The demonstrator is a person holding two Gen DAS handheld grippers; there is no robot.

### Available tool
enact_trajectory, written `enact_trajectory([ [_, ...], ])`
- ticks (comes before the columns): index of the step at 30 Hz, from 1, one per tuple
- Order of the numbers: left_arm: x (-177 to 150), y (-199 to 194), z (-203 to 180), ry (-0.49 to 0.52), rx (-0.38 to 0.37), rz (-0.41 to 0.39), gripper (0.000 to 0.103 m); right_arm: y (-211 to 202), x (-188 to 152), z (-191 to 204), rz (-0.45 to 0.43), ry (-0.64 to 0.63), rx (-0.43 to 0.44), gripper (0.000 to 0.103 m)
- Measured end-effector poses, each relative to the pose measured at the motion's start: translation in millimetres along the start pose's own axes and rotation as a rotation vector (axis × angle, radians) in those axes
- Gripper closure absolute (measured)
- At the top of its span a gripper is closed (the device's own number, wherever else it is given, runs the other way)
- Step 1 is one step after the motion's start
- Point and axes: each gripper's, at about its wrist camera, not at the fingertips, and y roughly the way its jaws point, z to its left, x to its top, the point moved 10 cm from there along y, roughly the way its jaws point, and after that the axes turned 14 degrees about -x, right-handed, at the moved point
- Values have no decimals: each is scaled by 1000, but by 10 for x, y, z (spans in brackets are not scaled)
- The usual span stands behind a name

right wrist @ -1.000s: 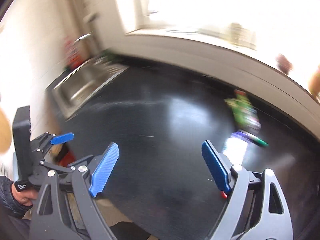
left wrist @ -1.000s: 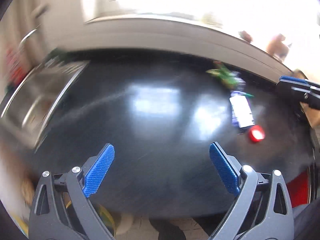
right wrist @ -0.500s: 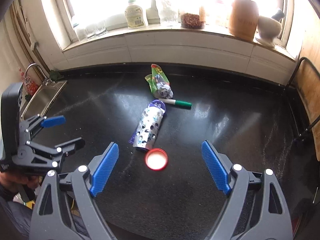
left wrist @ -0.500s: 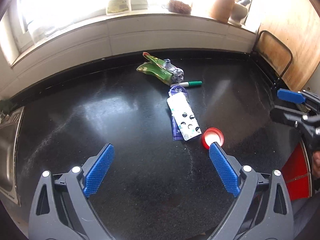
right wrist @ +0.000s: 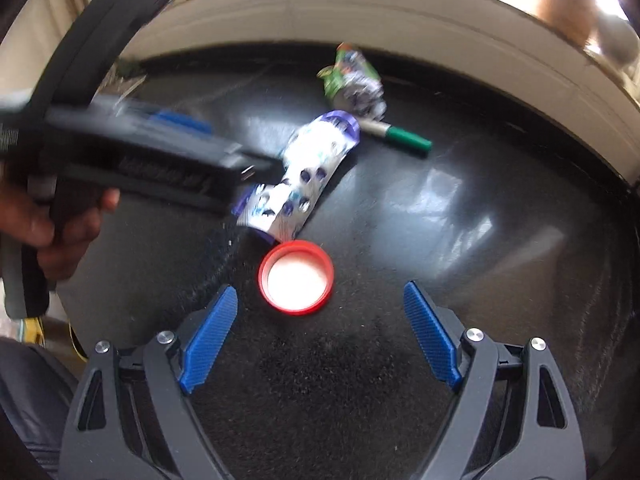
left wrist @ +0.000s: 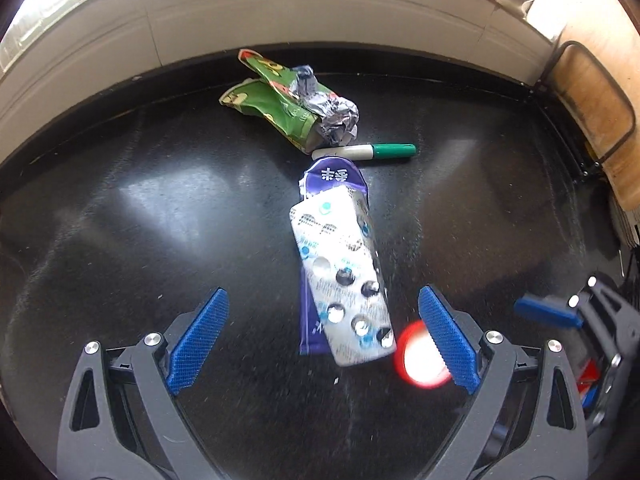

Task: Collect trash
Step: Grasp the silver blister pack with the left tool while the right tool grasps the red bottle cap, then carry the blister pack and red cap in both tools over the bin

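On the black counter lie a silver blister pack (left wrist: 344, 276) on a purple wrapper (left wrist: 334, 176), a red lid (left wrist: 420, 358), a green marker (left wrist: 372, 152) and a crumpled green snack bag (left wrist: 288, 108). My left gripper (left wrist: 324, 336) is open and empty, low over the near end of the blister pack, its right finger beside the lid. My right gripper (right wrist: 318, 336) is open and empty, just short of the red lid (right wrist: 296, 278). The blister pack (right wrist: 304, 176), marker (right wrist: 400, 136) and snack bag (right wrist: 352, 80) lie beyond. The left gripper's body crosses that view at the left.
A pale tiled wall (left wrist: 320, 12) runs behind the counter. A wooden board in a wire rack (left wrist: 592, 104) stands at the right end. The right gripper's blue finger (left wrist: 548, 312) shows at the left view's right edge.
Both grippers have swung to face the trash and moved closer and lower over it. The left gripper now sits over the blister pack and the right one near the red lid.
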Motion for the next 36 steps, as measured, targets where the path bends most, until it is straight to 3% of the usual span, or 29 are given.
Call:
enact_trajectory([
  [7, 91, 352, 10, 56, 17, 29, 15, 292, -57, 146, 25, -71, 36, 27],
  [10, 95, 438, 8, 51, 2, 44, 25, 336, -18, 173, 14, -93, 35, 34],
  [13, 104, 465, 22, 37, -10, 48, 38, 351, 41, 191, 0, -115, 34, 54],
  [15, 119, 438, 10, 33, -18, 42, 50, 343, 69, 183, 6, -102, 59, 54],
  [23, 205, -8, -118, 40, -48, -26, 52, 101, 147, 2, -24, -61, 47, 54],
  [36, 13, -532, -85, 61, -5, -75, 53, -232, 245, -185, -60, -8, 5, 54],
])
